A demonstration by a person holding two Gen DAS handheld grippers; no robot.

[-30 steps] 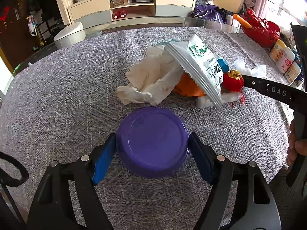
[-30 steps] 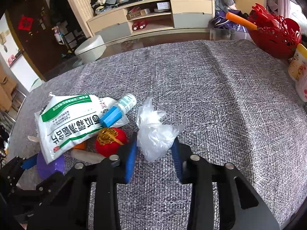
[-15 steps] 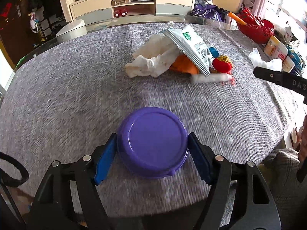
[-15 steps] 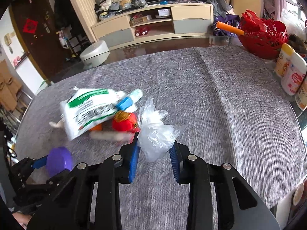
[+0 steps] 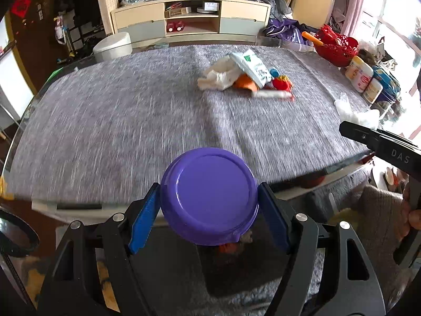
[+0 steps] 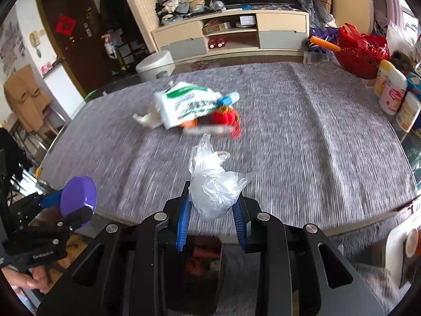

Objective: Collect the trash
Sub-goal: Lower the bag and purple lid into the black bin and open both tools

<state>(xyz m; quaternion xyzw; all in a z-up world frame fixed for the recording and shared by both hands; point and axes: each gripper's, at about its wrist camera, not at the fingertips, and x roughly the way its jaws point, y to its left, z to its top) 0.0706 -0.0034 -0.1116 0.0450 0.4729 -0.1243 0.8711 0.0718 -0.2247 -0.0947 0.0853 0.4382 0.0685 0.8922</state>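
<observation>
My left gripper [image 5: 209, 202] is shut on a round purple lid [image 5: 209, 197], held over the table's near edge. The lid [image 6: 78, 196] also shows at the left of the right wrist view. My right gripper [image 6: 210, 205] is shut on a crumpled clear plastic bag [image 6: 213, 189], likewise near the front edge; the bag [image 5: 355, 112] appears at the right of the left wrist view. Back on the grey tablecloth [image 5: 131, 121] lies a trash pile: a white and green packet [image 6: 186, 102], crumpled tissue [image 5: 219, 75], a red ornament [image 6: 225, 117] and a small tube.
A red basket [image 6: 361, 50] and several bottles [image 6: 393, 90] stand along the table's right side. Beyond the table are a cabinet [image 5: 192, 21] and a white stool [image 5: 113, 46]. A person's hand [image 6: 31, 279] holds the left gripper's handle.
Both grippers have drawn back from the trash pile toward the table's near edge and risen, each keeping its item. The pile now looks smaller and farther away.
</observation>
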